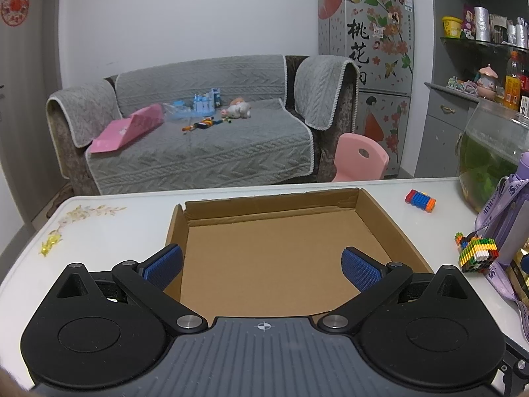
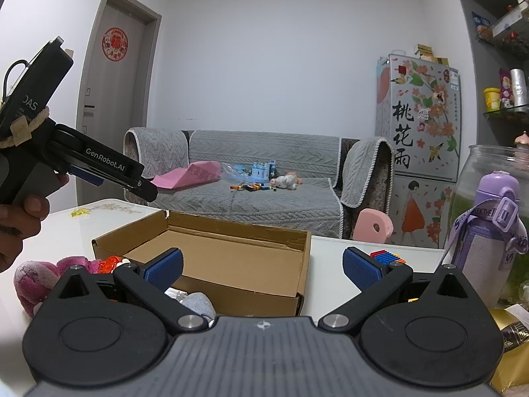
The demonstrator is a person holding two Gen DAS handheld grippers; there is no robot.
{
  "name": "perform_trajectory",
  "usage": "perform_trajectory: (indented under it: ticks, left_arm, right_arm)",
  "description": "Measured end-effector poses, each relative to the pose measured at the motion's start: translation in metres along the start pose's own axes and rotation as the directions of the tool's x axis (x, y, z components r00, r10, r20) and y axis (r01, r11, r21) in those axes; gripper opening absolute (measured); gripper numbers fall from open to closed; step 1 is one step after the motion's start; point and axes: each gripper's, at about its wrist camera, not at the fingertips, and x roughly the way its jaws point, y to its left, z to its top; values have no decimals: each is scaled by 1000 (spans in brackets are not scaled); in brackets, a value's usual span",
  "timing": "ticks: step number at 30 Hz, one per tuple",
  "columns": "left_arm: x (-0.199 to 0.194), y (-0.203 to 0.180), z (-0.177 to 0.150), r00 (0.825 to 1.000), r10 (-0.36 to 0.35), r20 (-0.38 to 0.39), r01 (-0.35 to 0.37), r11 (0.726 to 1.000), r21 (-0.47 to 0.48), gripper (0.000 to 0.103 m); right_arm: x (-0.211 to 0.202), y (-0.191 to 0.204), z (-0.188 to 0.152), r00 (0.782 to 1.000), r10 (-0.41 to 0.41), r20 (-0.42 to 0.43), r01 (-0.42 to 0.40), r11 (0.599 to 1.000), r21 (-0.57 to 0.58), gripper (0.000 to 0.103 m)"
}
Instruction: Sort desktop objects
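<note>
Both grippers — left gripper, right gripper — gape unladen over the cardboard box.

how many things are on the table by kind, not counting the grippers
cardboard box: 1
colourful block toys: 2
purple water bottle: 1
glass fish bowl: 1
pink plush toy: 1
gold packet: 1
Total: 7, leaving out a few small bits in front of the box, too hidden to name.

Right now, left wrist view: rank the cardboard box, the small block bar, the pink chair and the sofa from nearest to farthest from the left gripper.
1. Cardboard box: right under the open left gripper.
2. Small block bar: on the table, right, past the box.
3. Pink chair: beyond the table's far edge, right.
4. Sofa: against the back wall.
</note>
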Motion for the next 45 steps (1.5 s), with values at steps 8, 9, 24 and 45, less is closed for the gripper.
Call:
perform_trajectory:
  ticks: [8, 9, 24, 45]
  left_arm:
    - [-26, 20, -18, 1000, 18, -12, -18, 999, 43, 103]
    - [-29, 23, -19, 998, 54, -12, -53, 997, 49, 103]
    - [-79, 86, -74, 988, -152, -12, 149, 979, -137, 103]
    - [29, 83, -94, 912, 67, -404, -34, 995, 89, 102]
  right_arm:
    - [-12, -4, 3, 999, 13, 34, -14, 1000, 5, 103]
    - [-15, -6, 3, 999, 14, 41, -14, 1000, 8, 103]
    - [-35, -3, -3, 973, 231, -3, -231, 970, -76, 103]
    - [-14, -2, -29, 955, 198, -219, -221, 972, -84, 103]
